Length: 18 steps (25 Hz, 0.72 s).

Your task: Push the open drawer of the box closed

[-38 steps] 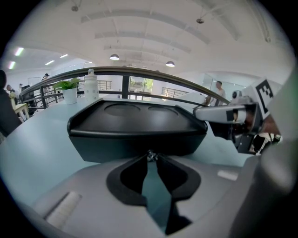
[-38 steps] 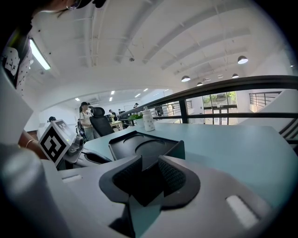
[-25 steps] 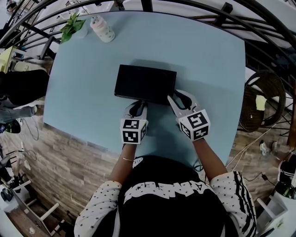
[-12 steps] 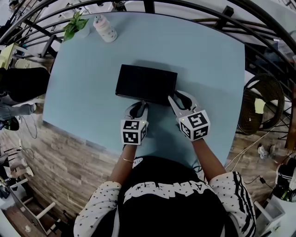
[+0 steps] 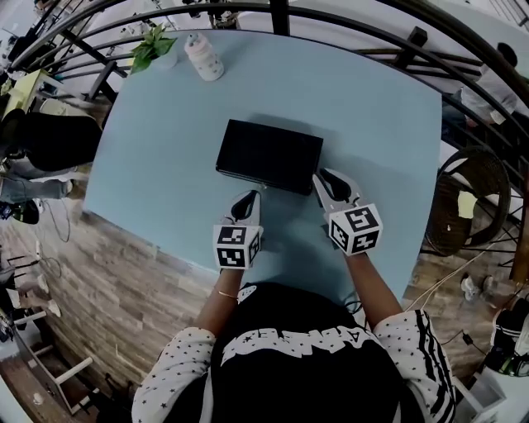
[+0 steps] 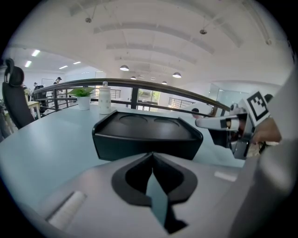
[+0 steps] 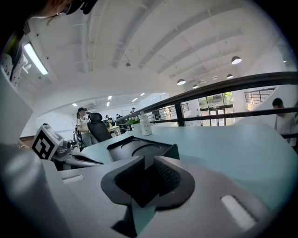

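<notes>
A flat black box [image 5: 269, 155] lies on the light blue table [image 5: 165, 140]. Its near face [image 6: 146, 139] looks flush, with no drawer sticking out that I can see. My left gripper [image 5: 246, 201] sits just short of that face, near its middle, with its jaws shut and empty [image 6: 152, 155]. My right gripper [image 5: 331, 182] is beside the box's near right corner [image 7: 139, 151]. Its jaws are closing, a narrow gap remains between them, and nothing is in it [image 7: 148, 160].
At the table's far left corner stand a white bottle [image 5: 203, 56] and a potted plant [image 5: 153, 45]. A dark railing [image 5: 273, 12] curves behind the table. A wicker chair [image 5: 467, 190] stands off to the right. The table's near edge is right under my grippers.
Both grippers have drawn back a little from the box toward me. The left fingertips no longer touch its front. The right jaws have narrowed.
</notes>
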Each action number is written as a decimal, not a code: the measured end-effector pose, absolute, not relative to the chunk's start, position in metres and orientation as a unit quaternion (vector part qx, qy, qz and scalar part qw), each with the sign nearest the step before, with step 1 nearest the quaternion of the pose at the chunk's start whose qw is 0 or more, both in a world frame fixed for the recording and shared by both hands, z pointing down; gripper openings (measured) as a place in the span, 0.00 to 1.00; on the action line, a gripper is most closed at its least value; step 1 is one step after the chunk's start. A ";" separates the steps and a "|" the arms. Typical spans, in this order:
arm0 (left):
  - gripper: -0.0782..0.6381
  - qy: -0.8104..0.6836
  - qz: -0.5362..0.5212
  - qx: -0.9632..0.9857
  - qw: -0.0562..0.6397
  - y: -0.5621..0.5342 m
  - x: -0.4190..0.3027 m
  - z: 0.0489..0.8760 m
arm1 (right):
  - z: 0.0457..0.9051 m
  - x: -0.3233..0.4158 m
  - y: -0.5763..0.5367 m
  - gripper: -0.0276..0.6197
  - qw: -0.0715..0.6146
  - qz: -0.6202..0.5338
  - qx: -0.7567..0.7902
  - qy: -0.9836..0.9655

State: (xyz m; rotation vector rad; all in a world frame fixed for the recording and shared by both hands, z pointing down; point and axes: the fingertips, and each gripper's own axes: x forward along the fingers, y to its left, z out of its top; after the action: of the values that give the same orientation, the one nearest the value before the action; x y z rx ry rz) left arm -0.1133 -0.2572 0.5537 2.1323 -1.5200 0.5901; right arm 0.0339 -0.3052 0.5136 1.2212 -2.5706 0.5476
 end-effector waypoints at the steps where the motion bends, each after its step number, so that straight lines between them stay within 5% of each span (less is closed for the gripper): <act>1: 0.11 -0.554 0.209 0.774 0.223 -0.256 -0.114 0.549 | 0.509 0.037 -0.305 0.11 0.116 0.183 0.421 -0.881; 3: 0.11 -0.559 0.196 0.777 0.213 -0.255 -0.113 0.537 | 0.500 0.042 -0.302 0.04 0.104 0.177 0.423 -0.882; 18: 0.11 -0.565 0.161 0.797 0.139 -0.244 -0.097 0.477 | 0.461 0.046 -0.271 0.04 0.059 0.143 0.399 -0.904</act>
State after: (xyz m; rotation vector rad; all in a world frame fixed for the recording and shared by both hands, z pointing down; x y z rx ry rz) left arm -0.0973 -0.2444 0.4768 2.3040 -1.6325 0.4656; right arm 0.0463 -0.2712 0.4609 1.2080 -2.7375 0.4333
